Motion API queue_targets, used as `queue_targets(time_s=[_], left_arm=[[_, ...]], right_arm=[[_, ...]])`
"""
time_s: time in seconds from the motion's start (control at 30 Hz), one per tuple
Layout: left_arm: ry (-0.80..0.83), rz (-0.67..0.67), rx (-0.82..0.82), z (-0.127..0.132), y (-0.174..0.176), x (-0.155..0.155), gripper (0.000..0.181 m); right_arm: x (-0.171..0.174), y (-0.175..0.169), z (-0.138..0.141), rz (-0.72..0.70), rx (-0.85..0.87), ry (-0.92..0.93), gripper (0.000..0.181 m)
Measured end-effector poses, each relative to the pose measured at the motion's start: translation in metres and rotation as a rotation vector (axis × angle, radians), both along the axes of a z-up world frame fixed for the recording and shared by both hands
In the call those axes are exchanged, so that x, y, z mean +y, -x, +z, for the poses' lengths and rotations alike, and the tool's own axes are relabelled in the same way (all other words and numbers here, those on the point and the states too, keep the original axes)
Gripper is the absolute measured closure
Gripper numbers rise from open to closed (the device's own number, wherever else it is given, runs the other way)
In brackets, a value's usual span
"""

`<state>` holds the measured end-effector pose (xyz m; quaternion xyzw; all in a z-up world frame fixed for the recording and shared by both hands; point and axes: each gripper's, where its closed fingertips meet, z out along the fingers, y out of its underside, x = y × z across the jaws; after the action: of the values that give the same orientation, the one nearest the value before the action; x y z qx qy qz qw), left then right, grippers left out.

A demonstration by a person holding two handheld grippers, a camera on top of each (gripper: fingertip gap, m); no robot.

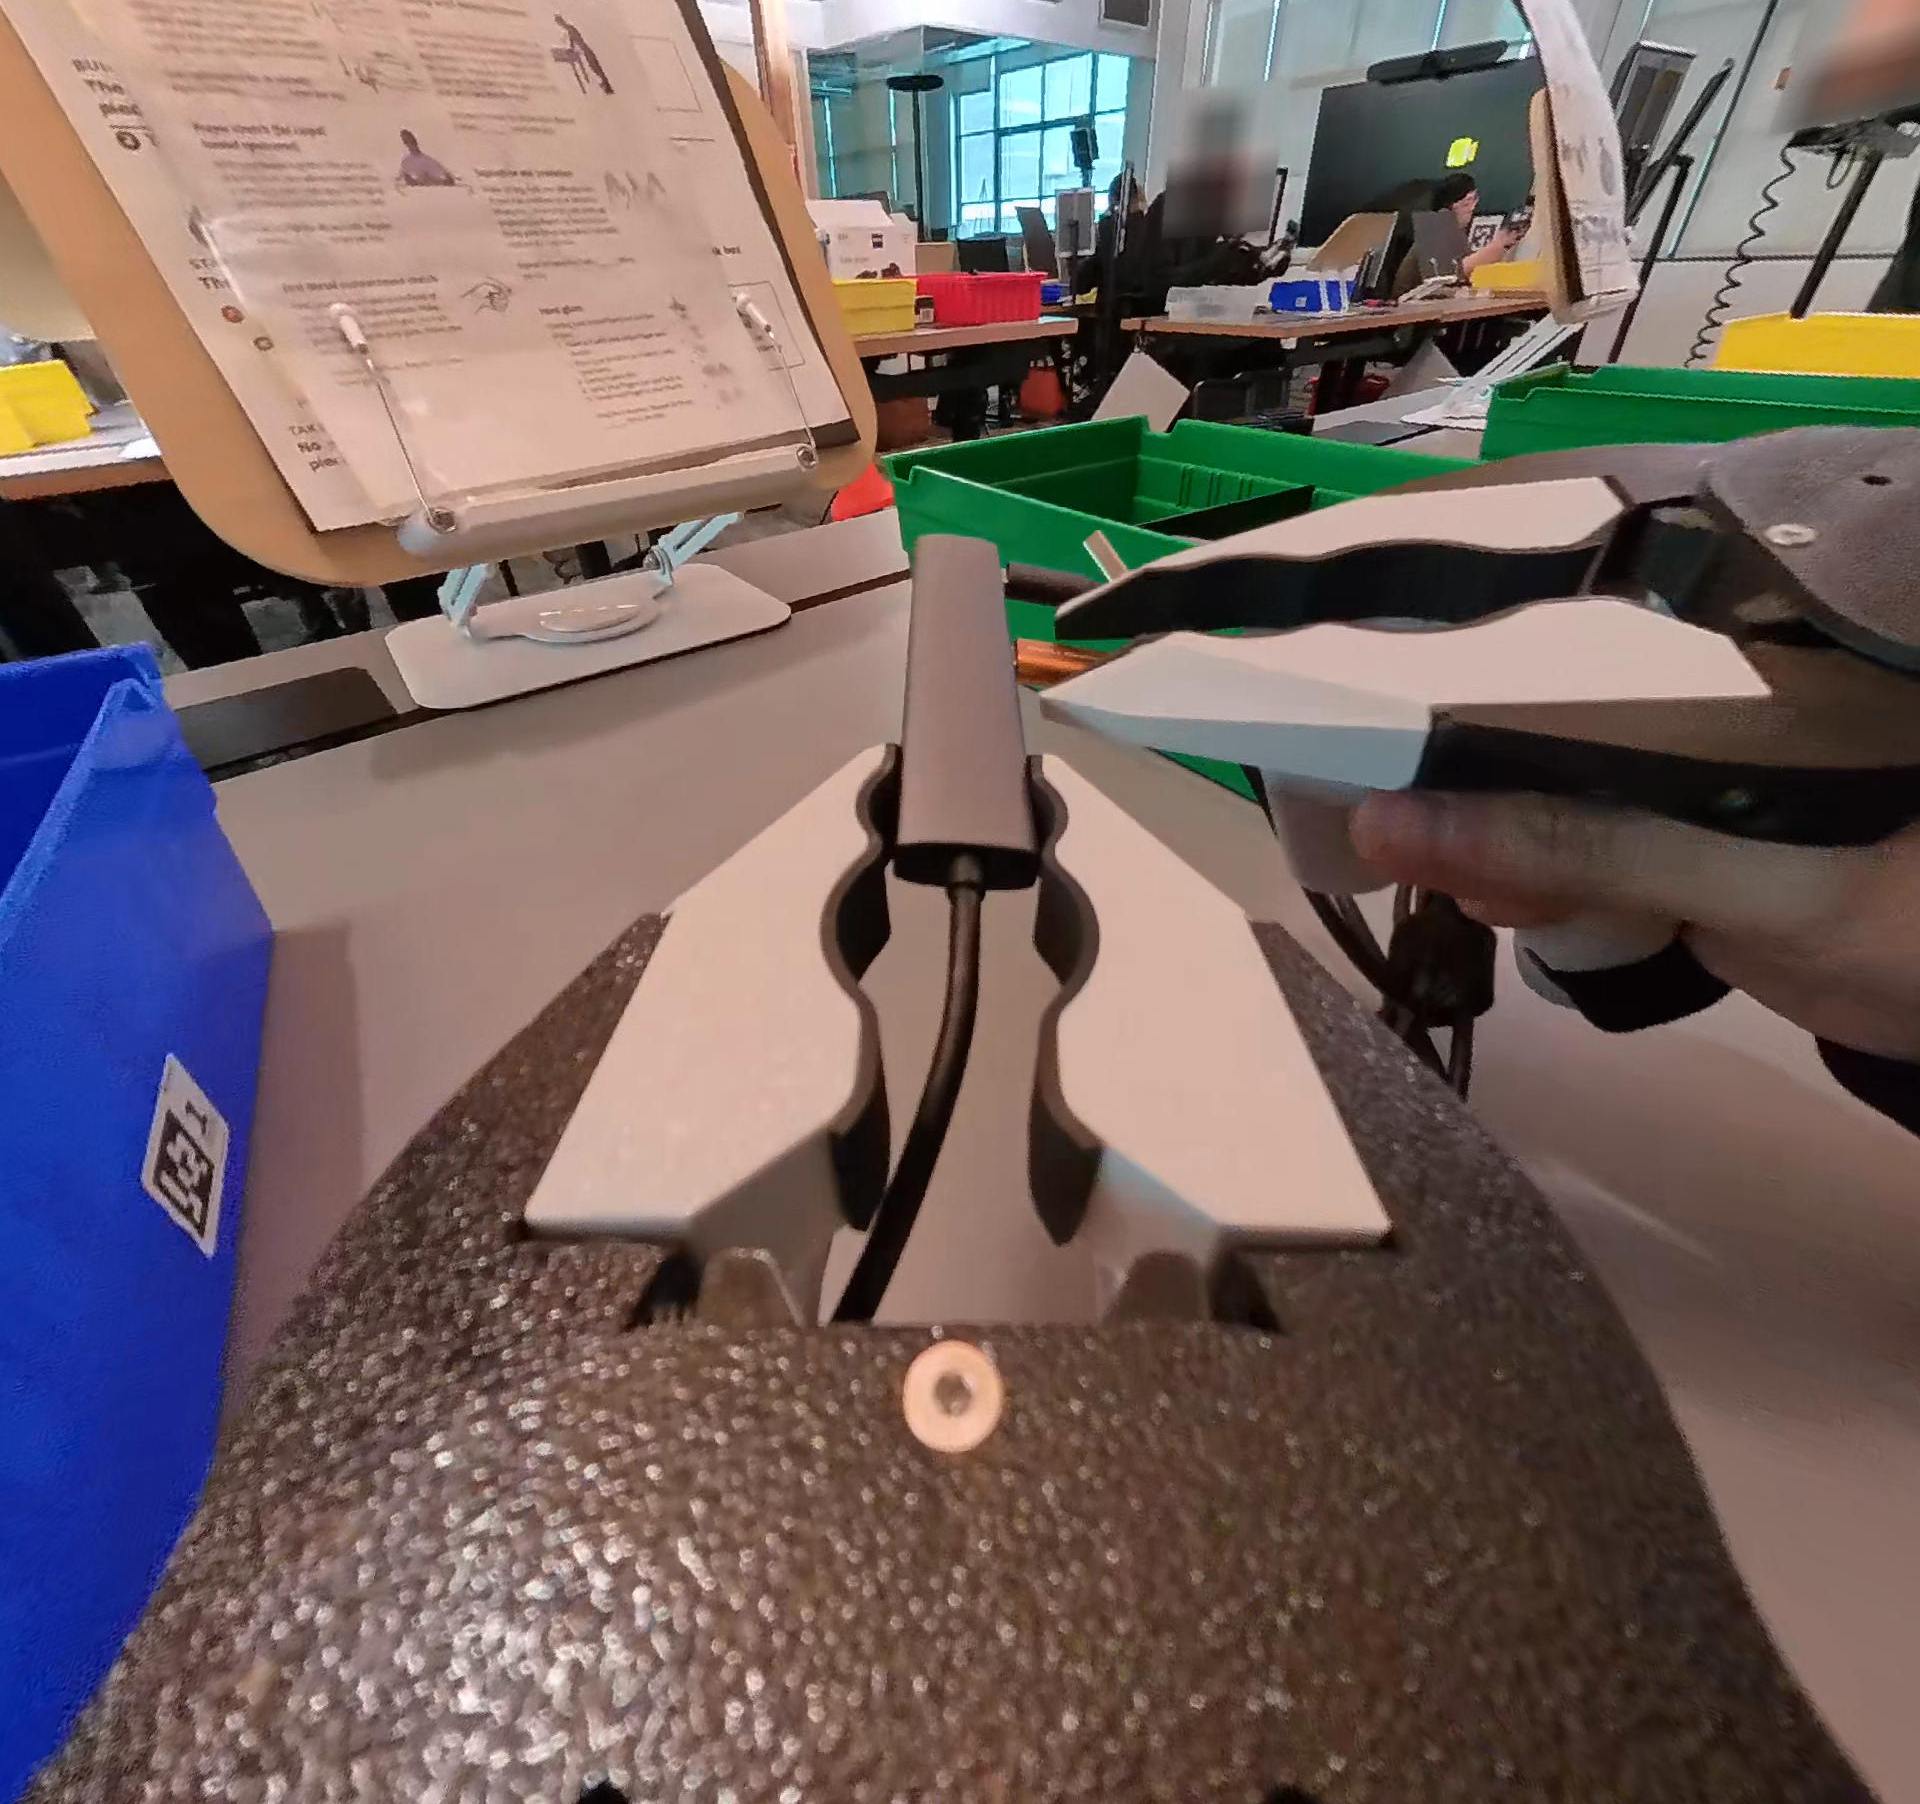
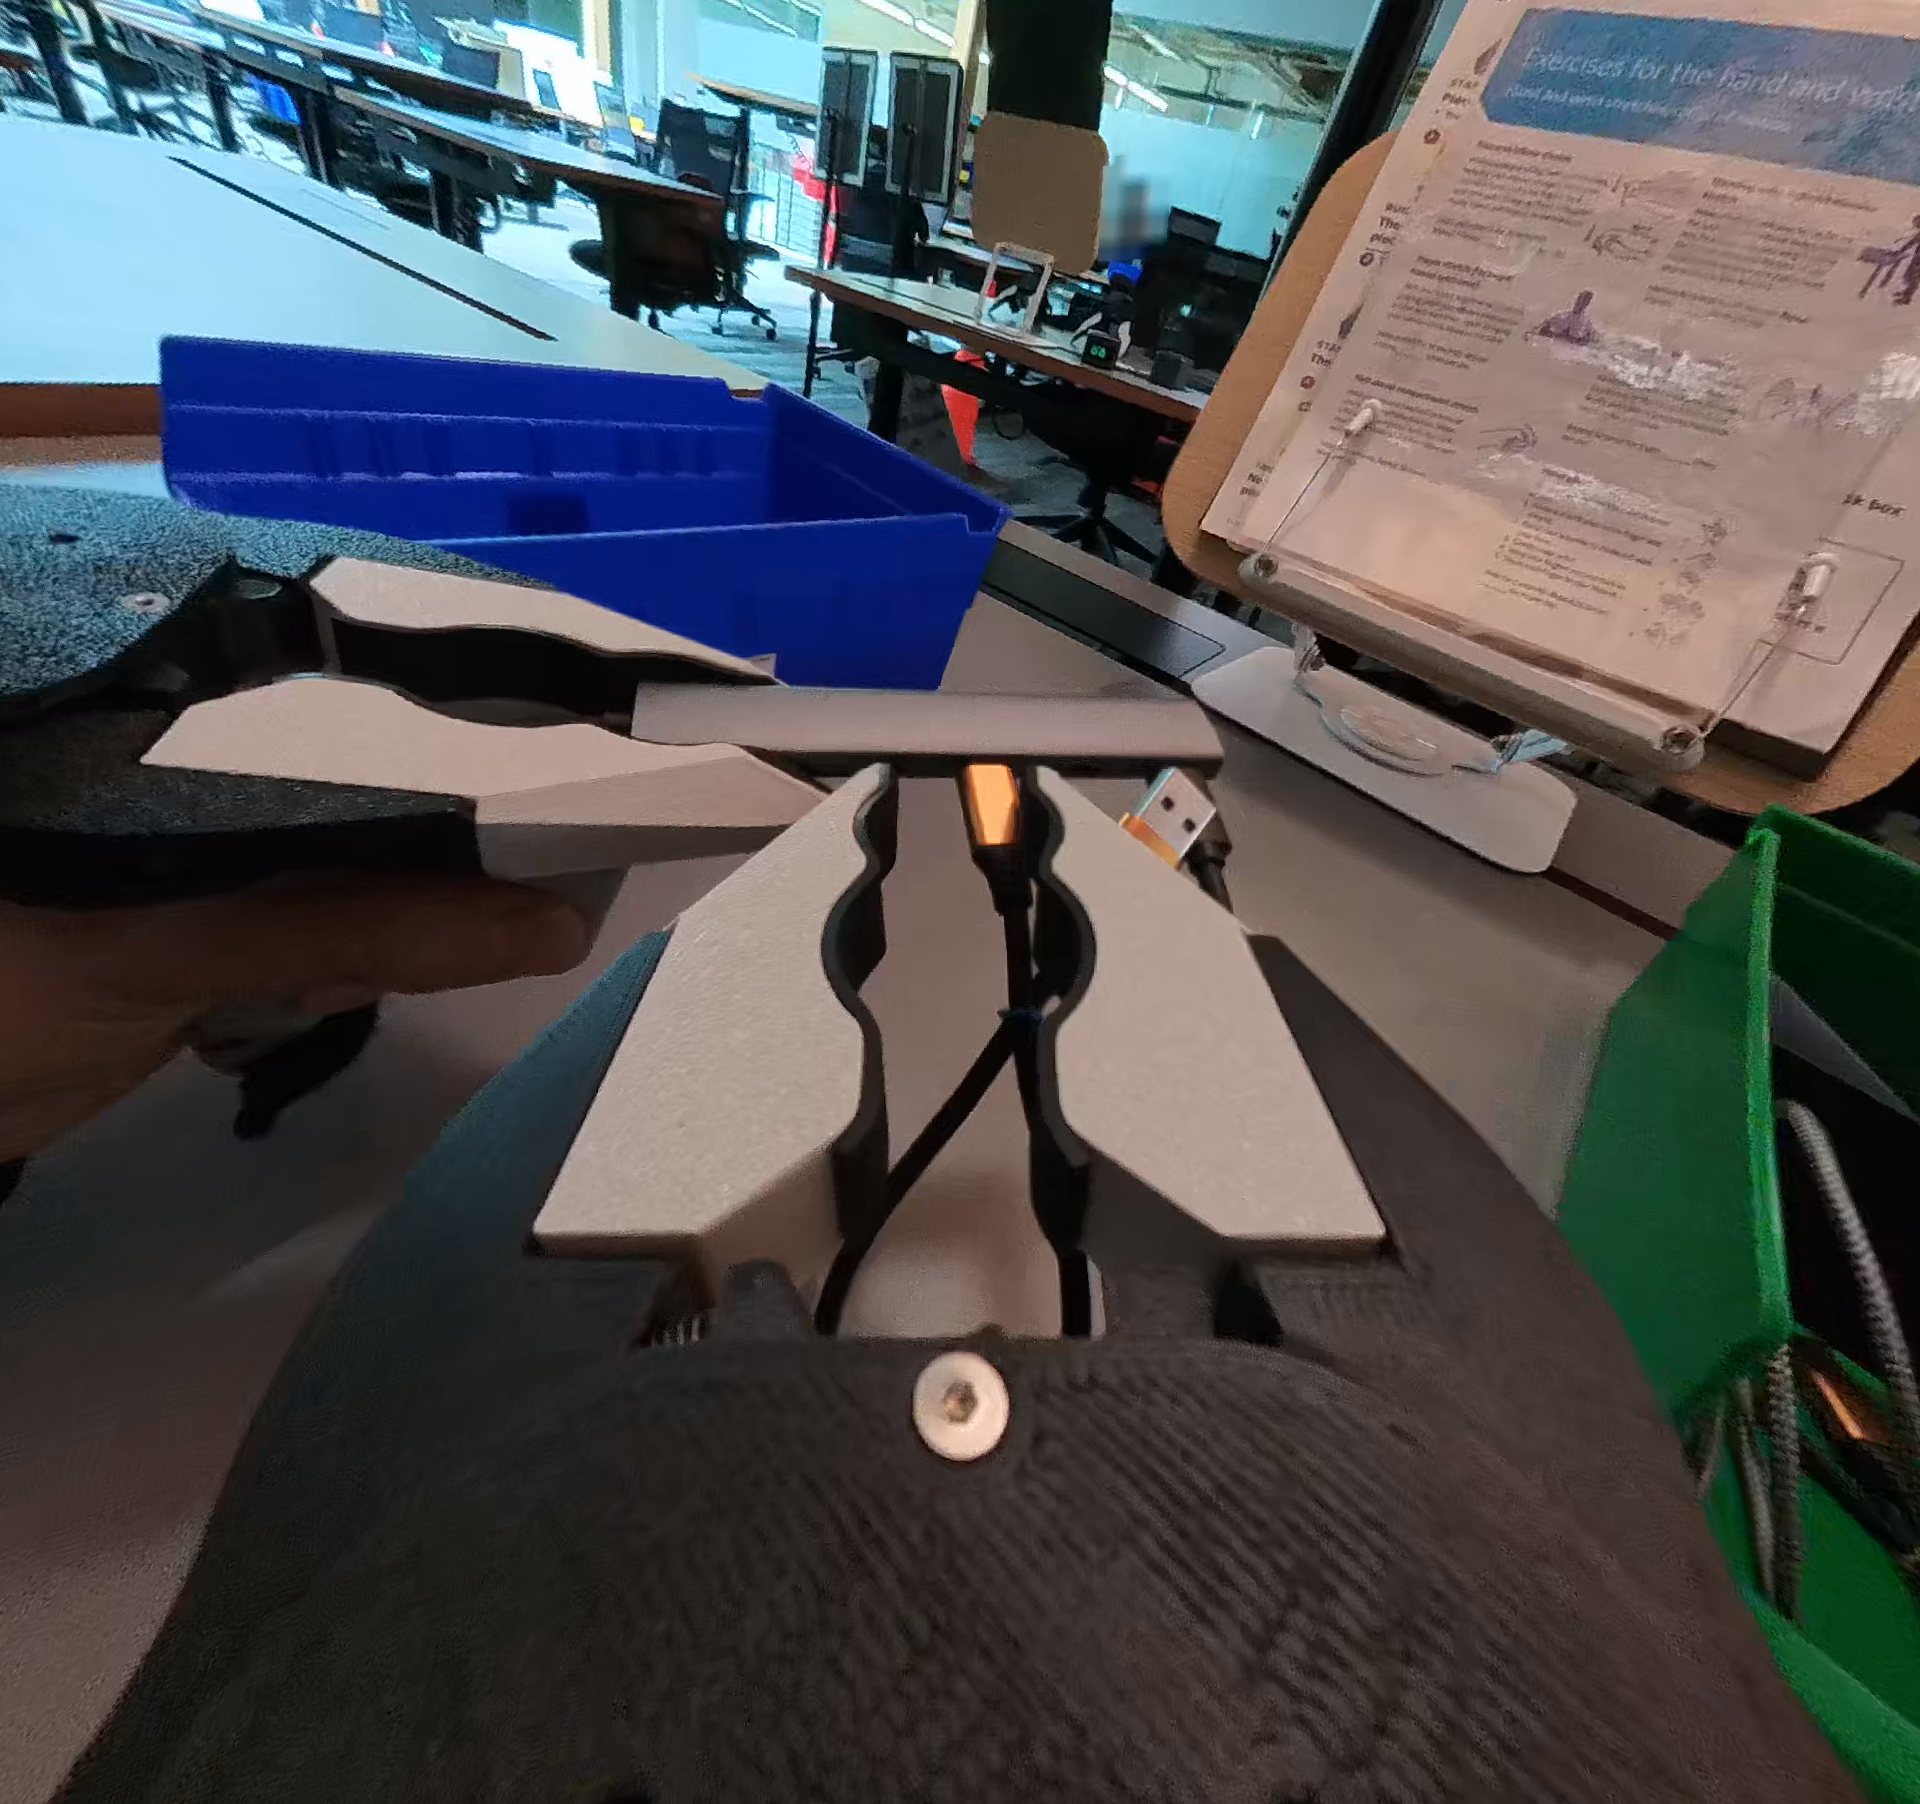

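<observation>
My left gripper (image 1: pixel 961 788) is shut on a grey bar-shaped USB hub (image 1: pixel 956 694) whose black cable (image 1: pixel 940 1048) runs back between the fingers. It also shows in the right wrist view (image 2: pixel 779 731), reaching in from the left and holding the hub (image 2: pixel 925 720) level. My right gripper (image 2: pixel 966 783) is shut on an orange-lit USB plug (image 2: pixel 992 804) on a black cable, with the plug's tip at the hub's long side. In the left wrist view the right gripper (image 1: pixel 1049 663) comes in from the right, its tips beside the hub.
A blue bin (image 1: pixel 104 923) (image 2: pixel 582 507) stands to the left and green bins (image 1: pixel 1091 497) (image 2: pixel 1683 1183) to the right, holding braided cables (image 2: pixel 1829 1235). A sheet on a stand (image 1: pixel 468 227) (image 2: pixel 1621 404) is behind. A second USB plug (image 2: pixel 1169 814) hangs beside the right fingertip. Left and right tips are no more than a few centimetres apart.
</observation>
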<state>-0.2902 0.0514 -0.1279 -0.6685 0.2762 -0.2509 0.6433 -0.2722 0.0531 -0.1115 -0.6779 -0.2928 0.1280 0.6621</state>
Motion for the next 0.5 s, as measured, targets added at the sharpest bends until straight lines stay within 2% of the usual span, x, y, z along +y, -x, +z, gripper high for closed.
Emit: queue_targets(time_s=[0.17, 0.5], left_arm=[[0.015, 0.012, 0.002, -0.003, -0.001, 0.001, 0.160], [0.060, 0.022, -0.020, -0.015, -0.003, 0.004, 0.160]], right_arm=[[0.006, -0.008, -0.008, 0.001, 0.049, 0.048, 0.169], [0.010, -0.010, -0.021, 0.041, 0.123, 0.118, 0.170]])
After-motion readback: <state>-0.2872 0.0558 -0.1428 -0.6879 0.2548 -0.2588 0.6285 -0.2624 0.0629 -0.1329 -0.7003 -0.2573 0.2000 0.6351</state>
